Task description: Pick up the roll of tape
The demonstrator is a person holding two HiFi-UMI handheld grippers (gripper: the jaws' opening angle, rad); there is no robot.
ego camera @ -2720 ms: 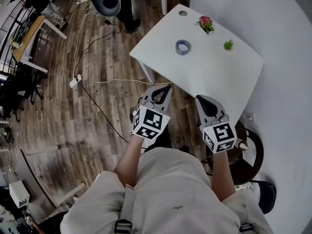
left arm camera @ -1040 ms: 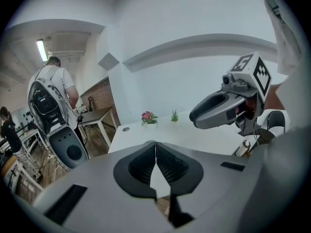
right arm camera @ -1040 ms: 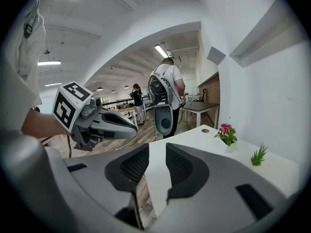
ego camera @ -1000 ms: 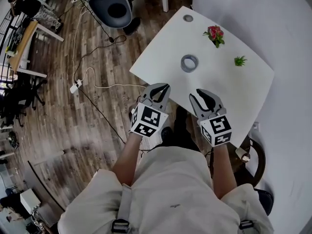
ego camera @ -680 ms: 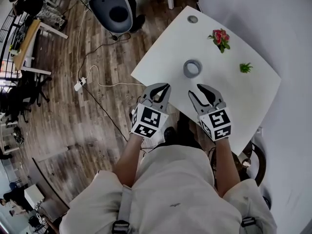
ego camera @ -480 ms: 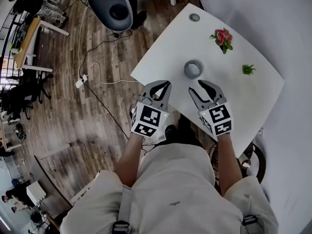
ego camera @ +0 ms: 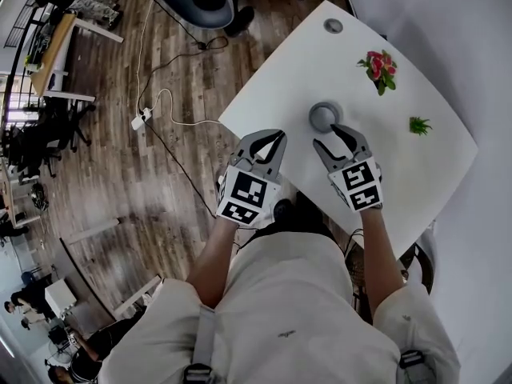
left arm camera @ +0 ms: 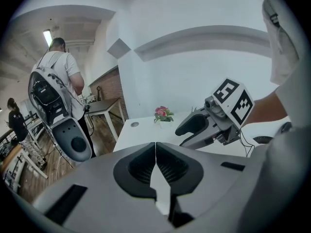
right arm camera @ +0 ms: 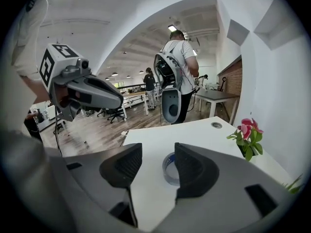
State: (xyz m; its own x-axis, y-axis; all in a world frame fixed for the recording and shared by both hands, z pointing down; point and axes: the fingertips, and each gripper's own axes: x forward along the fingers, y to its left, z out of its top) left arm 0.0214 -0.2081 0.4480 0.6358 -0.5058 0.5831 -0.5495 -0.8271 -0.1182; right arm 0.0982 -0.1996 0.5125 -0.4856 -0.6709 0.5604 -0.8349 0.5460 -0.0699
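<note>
Grey with a bluish edge, the roll of tape (ego camera: 324, 117) lay flat on the white bench (ego camera: 400, 174), a low ring whose open core showed the bench surface through it. It sat near the middle of the bench, well apart from the pink flowers (ego camera: 378, 66) and the small green plant (ego camera: 418, 125) beyond it.

Just short of the roll, the right gripper (ego camera: 328, 137) pointed at it. Its jaws had just been opening and stood wide apart. In the right gripper view the roll (right arm camera: 168, 169) showed in the gap ahead of the pads, partly hidden behind one, with neither pad pressing on it.

The left gripper (ego camera: 278, 137) hung over the near edge of the bench, jaws closed together on nothing (left arm camera: 155, 154).
</note>
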